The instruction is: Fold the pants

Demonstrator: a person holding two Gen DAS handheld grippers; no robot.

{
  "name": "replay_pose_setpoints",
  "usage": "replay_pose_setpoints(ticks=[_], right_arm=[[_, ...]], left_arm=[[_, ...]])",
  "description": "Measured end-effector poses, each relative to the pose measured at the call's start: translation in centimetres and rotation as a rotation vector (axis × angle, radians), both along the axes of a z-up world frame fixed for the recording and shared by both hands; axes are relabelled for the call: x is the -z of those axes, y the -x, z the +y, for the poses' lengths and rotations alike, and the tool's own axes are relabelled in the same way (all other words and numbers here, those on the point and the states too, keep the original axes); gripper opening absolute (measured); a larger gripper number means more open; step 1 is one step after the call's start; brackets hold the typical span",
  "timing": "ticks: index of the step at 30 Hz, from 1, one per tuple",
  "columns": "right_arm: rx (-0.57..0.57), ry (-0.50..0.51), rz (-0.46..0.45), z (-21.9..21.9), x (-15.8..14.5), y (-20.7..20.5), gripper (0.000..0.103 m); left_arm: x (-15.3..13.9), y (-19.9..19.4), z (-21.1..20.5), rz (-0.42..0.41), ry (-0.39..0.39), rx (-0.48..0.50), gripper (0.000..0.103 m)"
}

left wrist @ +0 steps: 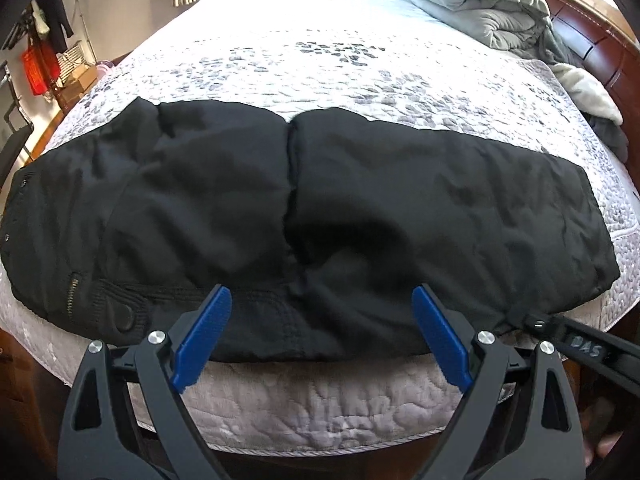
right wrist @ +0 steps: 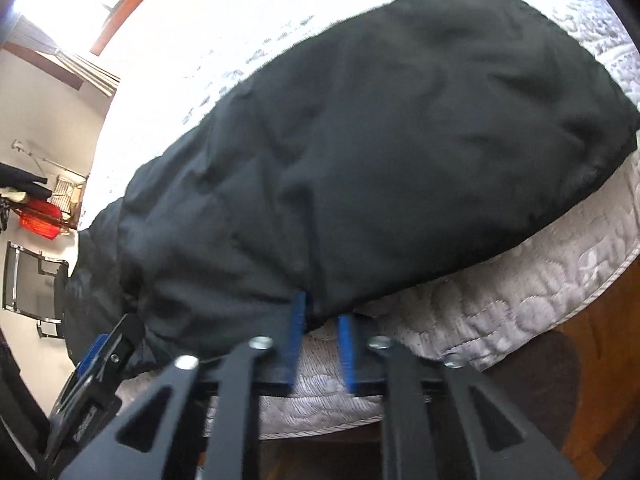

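Black pants [left wrist: 304, 208] lie folded across the near edge of a quilted bed [left wrist: 320, 68], with the waistband and a zip at the left and a fold seam down the middle. My left gripper [left wrist: 322, 300] is open, its blue pads just above the near hem and touching nothing. My right gripper [right wrist: 322, 308] has its blue pads close together on the near edge of the pants [right wrist: 360, 140]. It also shows at the right in the left wrist view [left wrist: 532, 322], pinching the hem.
A pile of grey bedding [left wrist: 492, 8] and a white towel [left wrist: 588, 88] lie at the far right by the wooden headboard [left wrist: 600, 36]. The quilt edge [left wrist: 320, 408] hangs over the bed's front. A clothes rack [left wrist: 44, 52] stands at the far left.
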State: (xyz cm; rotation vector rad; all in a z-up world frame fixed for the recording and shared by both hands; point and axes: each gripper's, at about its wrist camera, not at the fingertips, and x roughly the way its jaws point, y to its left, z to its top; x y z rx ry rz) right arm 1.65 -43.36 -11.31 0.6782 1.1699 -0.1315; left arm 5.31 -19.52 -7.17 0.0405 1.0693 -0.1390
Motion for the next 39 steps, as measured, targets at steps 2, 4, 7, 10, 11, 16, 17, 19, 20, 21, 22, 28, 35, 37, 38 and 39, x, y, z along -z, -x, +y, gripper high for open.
replay_pose_setpoints(ticks=[2, 4, 7, 10, 11, 16, 17, 19, 20, 21, 22, 28, 35, 37, 38, 39], right_arm=[[-0.011, 0.006, -0.001, -0.1, -0.1, 0.2, 0.009], [-0.026, 0.042, 0.018, 0.3, 0.2, 0.0, 0.009], [-0.038, 0.102, 0.039, 1.5, 0.7, -0.8, 0.009], [-0.047, 0.142, 0.042, 2.5, 0.5, -1.4, 0.009], [-0.042, 0.138, 0.041, 2.6, 0.5, -1.5, 0.010], [-0.034, 0.072, 0.016, 2.1, 0.1, -0.4, 0.019], [-0.021, 0.052, 0.016, 1.2, 0.0, 0.3, 0.032], [0.027, 0.043, 0.004, -0.4, -0.3, 1.1, 0.039], [0.044, 0.041, -0.004, -1.2, -0.4, 1.5, 0.041], [0.069, 0.005, -0.022, -2.3, -0.5, 2.1, 0.043], [0.097, -0.025, -0.034, -3.1, -0.6, 2.7, 0.047], [0.282, -0.066, -0.070, -9.3, -0.6, 5.8, 0.051], [0.394, -0.117, -0.055, -13.8, 1.0, 7.4, 0.051], [0.393, -0.113, -0.054, -14.2, 1.2, 7.2, 0.050], [0.393, -0.105, -0.051, -14.5, 1.1, 7.0, 0.049], [0.386, -0.087, -0.045, -14.4, 1.0, 6.9, 0.049]], left_arm=[[0.0, 0.0, 1.0, -0.004, 0.000, -0.006, 0.091], [0.1, 0.1, 2.1, -0.003, -0.021, -0.020, 0.091], [0.4, 0.2, 3.8, 0.011, -0.030, -0.038, 0.091], [0.4, 0.6, 5.7, 0.014, -0.012, -0.051, 0.091], [0.3, 0.7, 6.1, 0.013, 0.015, -0.037, 0.091], [-0.3, 1.3, 6.1, -0.014, -0.005, -0.021, 0.091], [-0.4, 1.4, 6.0, -0.018, -0.004, -0.017, 0.091], [-0.8, 1.5, 5.8, -0.019, 0.011, -0.002, 0.091], [-0.9, 1.5, 5.8, -0.018, 0.014, -0.002, 0.091], [-1.1, 1.5, 5.9, -0.021, 0.020, -0.002, 0.091], [-1.1, 1.5, 5.9, -0.023, 0.020, -0.004, 0.091], [-1.0, 1.1, 6.4, -0.025, 0.010, -0.026, 0.091], [-0.8, 1.0, 5.5, -0.016, 0.004, -0.018, 0.091], [-0.7, 0.9, 4.8, -0.013, 0.004, -0.014, 0.091], [-0.6, 0.8, 4.2, -0.010, 0.002, -0.013, 0.091], [-0.5, 0.7, 3.9, -0.008, 0.003, -0.013, 0.091]])
